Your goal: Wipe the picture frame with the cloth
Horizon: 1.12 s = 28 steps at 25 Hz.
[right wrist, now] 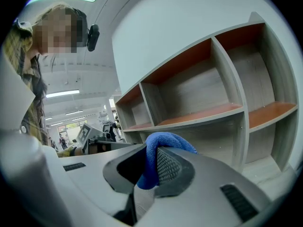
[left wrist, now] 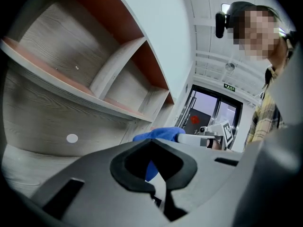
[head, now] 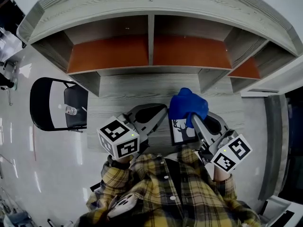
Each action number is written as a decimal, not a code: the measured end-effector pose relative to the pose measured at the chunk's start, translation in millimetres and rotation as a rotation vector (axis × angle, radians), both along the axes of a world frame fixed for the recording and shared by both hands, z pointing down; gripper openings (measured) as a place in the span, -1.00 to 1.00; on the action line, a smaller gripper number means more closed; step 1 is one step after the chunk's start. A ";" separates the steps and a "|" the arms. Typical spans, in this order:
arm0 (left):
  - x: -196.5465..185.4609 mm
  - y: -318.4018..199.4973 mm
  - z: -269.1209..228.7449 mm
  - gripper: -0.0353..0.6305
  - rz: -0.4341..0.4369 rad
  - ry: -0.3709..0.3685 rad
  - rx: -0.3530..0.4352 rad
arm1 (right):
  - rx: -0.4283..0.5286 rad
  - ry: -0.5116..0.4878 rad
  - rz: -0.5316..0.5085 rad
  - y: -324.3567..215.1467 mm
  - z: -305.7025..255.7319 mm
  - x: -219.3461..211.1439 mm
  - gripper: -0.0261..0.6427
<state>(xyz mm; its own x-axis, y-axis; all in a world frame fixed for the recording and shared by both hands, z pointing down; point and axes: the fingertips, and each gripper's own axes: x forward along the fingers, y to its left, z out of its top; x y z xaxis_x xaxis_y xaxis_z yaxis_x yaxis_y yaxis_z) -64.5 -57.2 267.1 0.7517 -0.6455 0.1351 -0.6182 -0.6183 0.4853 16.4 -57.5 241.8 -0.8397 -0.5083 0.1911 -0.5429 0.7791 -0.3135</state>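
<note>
A small black picture frame [head: 182, 131] with a deer print sits low between the two grippers, just in front of my body. My left gripper [head: 164, 112] reaches it from the left. Its jaws are closed, with only a thin pale sliver between them in the left gripper view [left wrist: 160, 186], apparently the frame's edge. My right gripper [head: 193, 119] is shut on a blue cloth [head: 188, 105], which bulges over the frame's top edge. The cloth [right wrist: 163, 143] is pinched between the ribbed pads in the right gripper view. It shows past the left jaws [left wrist: 156, 135].
A grey wooden desk [head: 123, 91] carries a shelf unit [head: 151, 56] with orange-lined compartments right behind the grippers. A black chair [head: 52, 103] stands on the glossy floor to the left. My plaid-shirted body fills the bottom of the head view.
</note>
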 end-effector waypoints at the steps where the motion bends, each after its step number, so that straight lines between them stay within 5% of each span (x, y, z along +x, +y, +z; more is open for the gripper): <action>1: 0.0 1.8 0.2 -0.88 0.001 0.001 -0.001 | -0.001 0.000 0.000 1.5 0.9 -0.4 -0.78; 20: 13.9 9.6 7.8 -0.88 0.035 -0.015 -0.022 | -0.035 -0.012 0.037 10.8 13.1 6.1 -0.78; 28: 15.9 -5.2 10.7 -0.88 0.136 -0.136 0.042 | -0.034 0.003 0.051 9.9 19.0 13.9 -0.78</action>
<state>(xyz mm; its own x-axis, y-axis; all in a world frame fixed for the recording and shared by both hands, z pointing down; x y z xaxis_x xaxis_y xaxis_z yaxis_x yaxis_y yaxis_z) -48.6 -62.5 277.8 0.8089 -0.5464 0.2170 -0.5858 -0.7184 0.3751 30.3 -47.6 260.8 -0.8122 -0.5436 0.2118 -0.5828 0.7393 -0.3375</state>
